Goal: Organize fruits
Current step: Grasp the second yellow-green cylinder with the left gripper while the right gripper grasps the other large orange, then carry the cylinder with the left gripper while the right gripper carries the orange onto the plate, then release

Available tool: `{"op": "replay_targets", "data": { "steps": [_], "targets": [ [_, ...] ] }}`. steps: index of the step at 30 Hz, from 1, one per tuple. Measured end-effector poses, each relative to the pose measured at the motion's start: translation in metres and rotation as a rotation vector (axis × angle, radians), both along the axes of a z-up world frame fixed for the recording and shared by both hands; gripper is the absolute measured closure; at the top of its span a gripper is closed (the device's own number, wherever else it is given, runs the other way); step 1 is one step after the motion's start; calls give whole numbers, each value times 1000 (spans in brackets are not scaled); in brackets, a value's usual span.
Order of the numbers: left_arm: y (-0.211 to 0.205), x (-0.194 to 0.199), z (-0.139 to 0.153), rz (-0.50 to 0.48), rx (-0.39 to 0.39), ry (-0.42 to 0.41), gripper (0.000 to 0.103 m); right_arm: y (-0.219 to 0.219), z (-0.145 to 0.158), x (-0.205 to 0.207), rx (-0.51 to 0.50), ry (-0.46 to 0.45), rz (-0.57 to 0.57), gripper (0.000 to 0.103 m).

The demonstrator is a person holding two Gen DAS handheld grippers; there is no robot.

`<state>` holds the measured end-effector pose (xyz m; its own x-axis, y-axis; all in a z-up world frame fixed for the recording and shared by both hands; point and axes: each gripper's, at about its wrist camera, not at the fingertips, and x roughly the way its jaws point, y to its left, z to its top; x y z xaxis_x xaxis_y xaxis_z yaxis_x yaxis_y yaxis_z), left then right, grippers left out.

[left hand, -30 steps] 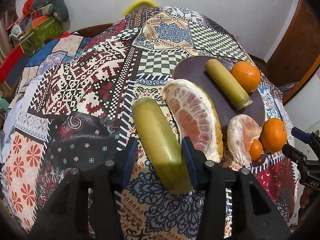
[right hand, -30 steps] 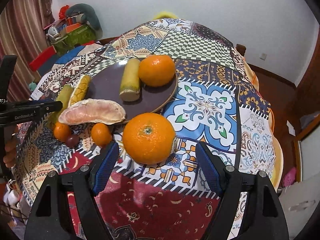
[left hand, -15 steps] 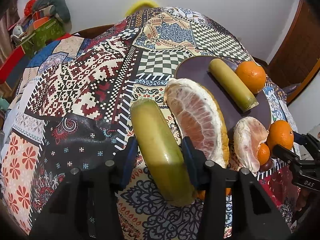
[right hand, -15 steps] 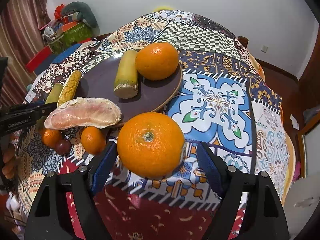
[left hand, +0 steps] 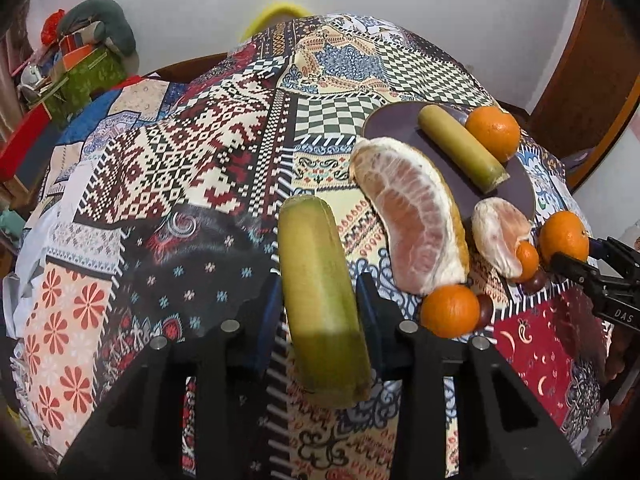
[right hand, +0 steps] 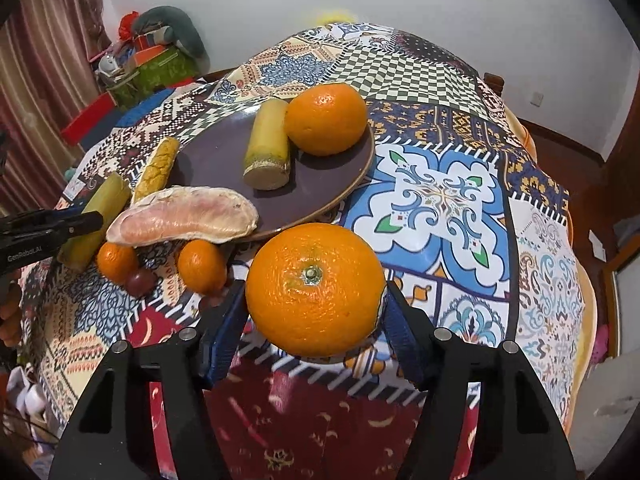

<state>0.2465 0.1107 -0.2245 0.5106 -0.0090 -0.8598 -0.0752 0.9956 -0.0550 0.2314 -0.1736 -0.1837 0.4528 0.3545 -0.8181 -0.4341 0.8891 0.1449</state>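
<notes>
My left gripper (left hand: 318, 304) is shut on a green sugarcane piece (left hand: 318, 292) and holds it above the cloth. My right gripper (right hand: 314, 312) is shut on a large orange (right hand: 316, 288) and holds it lifted just before the dark plate (right hand: 216, 160). On the plate lie a second sugarcane piece (right hand: 268, 148) and another orange (right hand: 326, 118). Two peeled pomelo wedges (left hand: 412, 216) (left hand: 500, 236) lie by the plate's rim. Small tangerines (right hand: 202, 266) (right hand: 116, 262) and dark round fruits (right hand: 140, 280) lie beside them.
The table is covered by a patchwork cloth (left hand: 180, 168). A pile of boxes and cushions (left hand: 80, 60) stands at the far left. A wooden door (left hand: 592, 80) is at the right. The table edge drops off at the right in the right wrist view (right hand: 580, 280).
My right gripper closed on the large orange and lifted it off the cloth. My left gripper raised the sugarcane piece a little.
</notes>
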Motion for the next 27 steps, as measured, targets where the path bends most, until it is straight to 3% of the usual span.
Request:
{"op": "replay_targets", "data": {
  "steps": [14,19,27],
  "targets": [
    [4,32,-16,22,-73,92,63,-12,10,0,18,-16,-37,40],
    [-4,28,-14,24,-13,64,64,-12,18,-3,17,-39,-31,41],
    [-3,9,11,17,-20,0,65,-11,31,1,29,-72,-40,41]
  ]
}}
